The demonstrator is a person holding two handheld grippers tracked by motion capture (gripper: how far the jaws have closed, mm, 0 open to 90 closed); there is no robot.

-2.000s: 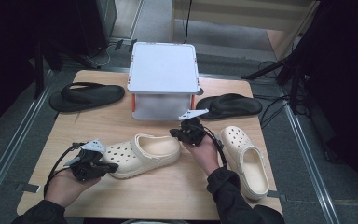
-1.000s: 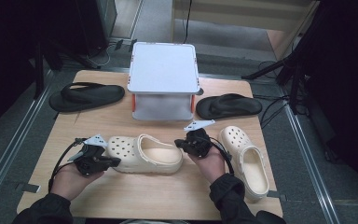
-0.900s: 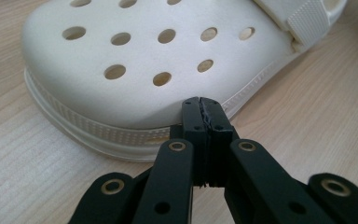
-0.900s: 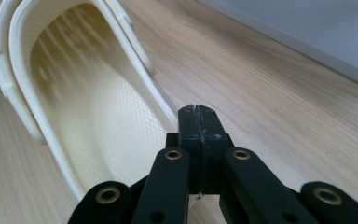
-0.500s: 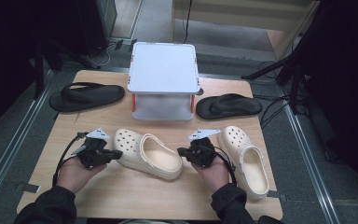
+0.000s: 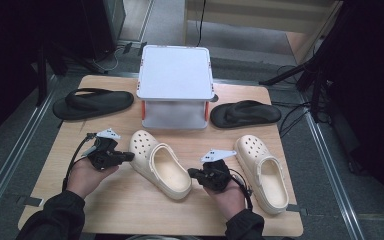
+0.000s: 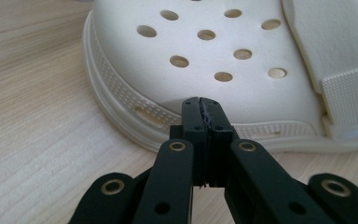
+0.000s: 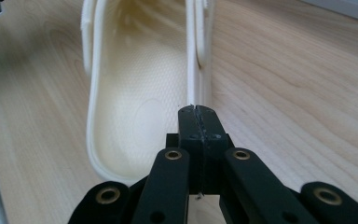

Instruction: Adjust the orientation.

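A cream clog lies slanted in the middle of the wooden table, toe to the back left, heel to the near right. My left gripper is shut and empty, its tip against the clog's toe side. In the left gripper view the closed tip meets the perforated toe at its ribbed edge. My right gripper is shut too, at the heel end. In the right gripper view its tip rests on the clog's rim. A second cream clog lies at the right.
A white box-like stand sits at the back middle. One black flip-flop lies left of it and another right of it. Bare wood runs along the near edge, and the table's right edge passes close by the second clog.
The middle clog has turned clockwise from lying crosswise to slanted. My left gripper moved away from me at the toe. My right gripper came toward me at the heel.
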